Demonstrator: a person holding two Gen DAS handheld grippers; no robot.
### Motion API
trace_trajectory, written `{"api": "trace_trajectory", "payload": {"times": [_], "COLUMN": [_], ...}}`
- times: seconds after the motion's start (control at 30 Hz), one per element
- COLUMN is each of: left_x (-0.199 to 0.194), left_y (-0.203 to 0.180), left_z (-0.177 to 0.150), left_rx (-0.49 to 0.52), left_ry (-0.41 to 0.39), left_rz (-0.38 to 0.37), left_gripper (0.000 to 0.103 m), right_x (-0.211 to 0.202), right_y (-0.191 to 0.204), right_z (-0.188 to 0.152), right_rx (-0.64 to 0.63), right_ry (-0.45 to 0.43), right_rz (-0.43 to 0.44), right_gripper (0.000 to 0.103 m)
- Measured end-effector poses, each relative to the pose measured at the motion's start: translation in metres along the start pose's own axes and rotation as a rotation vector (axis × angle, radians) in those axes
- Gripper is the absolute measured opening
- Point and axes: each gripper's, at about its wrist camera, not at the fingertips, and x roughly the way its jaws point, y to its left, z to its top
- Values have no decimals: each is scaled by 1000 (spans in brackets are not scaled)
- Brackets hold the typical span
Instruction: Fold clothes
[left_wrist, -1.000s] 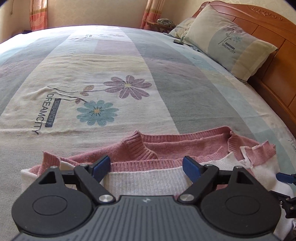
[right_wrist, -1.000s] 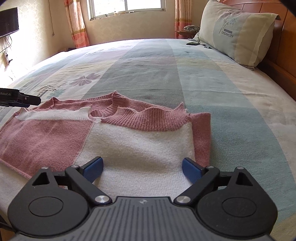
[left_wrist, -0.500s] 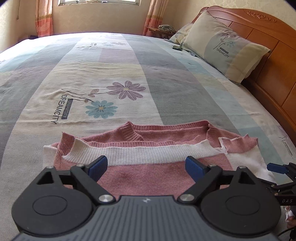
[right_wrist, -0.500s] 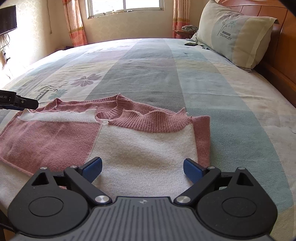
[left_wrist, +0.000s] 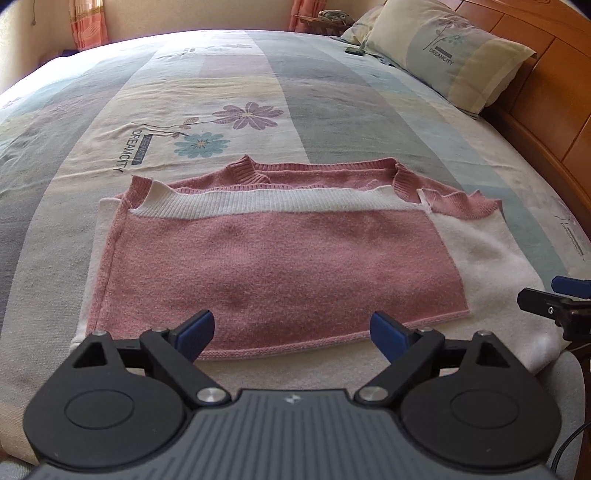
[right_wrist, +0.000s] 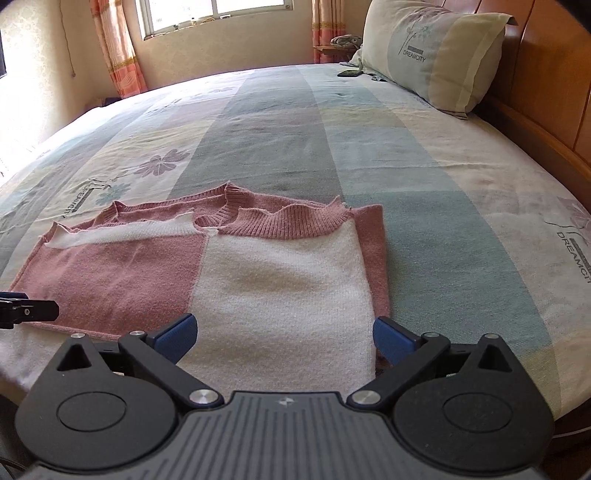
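A pink and white knitted sweater (left_wrist: 273, 258) lies folded flat near the front edge of the bed, collar pointing away from me. In the right wrist view the same sweater (right_wrist: 273, 280) shows its white half on the right and pink half on the left. My left gripper (left_wrist: 293, 330) is open, hovering just short of the pink panel's near hem, holding nothing. My right gripper (right_wrist: 282, 336) is open above the white part's near edge, also with nothing in it. Each gripper's tip shows in the other's view: the right gripper (left_wrist: 554, 301) and the left gripper (right_wrist: 26, 312).
The bed (left_wrist: 332, 110) is covered with a patchwork sheet printed with flowers. A pillow (left_wrist: 447, 51) leans on the wooden headboard (left_wrist: 546, 88) at the right. A small dark object (right_wrist: 349, 73) lies on the sheet near the pillow. Curtains (right_wrist: 114, 48) and a window are at the back.
Both grippers have drawn back toward the bed's near edge, so more of the sweater shows. The sweater lies still and both stay open.
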Motion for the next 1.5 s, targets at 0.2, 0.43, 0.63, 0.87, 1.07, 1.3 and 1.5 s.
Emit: {"api": "trace_trajectory", "payload": {"times": [0.2, 0.43, 0.63, 0.87, 1.07, 1.3, 1.5], "left_x": [3, 8, 4, 3, 4, 6, 6], "left_y": [-11, -17, -18, -20, -21, -24, -23], "left_z": [-14, -28, -27, -28, -30, -31, -31], "left_rx": [8, 18, 21, 19, 24, 33, 35], "left_ry": [33, 77, 60, 63, 78, 94, 99], "left_rz": [-27, -33, -32, -35, -25, -12, -8], "left_gripper": [91, 91, 91, 91, 91, 91, 91], "right_x": [4, 4, -9, -15, -4, 0, -2], "right_y": [7, 0, 9, 25, 24, 19, 14], "right_z": [-16, -22, -18, -19, -30, -36, -36], "right_rx": [-12, 48, 24, -2, 12, 18, 30], "right_ry": [81, 134, 114, 120, 176, 198, 193], "right_rz": [-24, -52, -48, 19, 20, 24, 28], "right_gripper": [103, 103, 103, 103, 103, 103, 103]}}
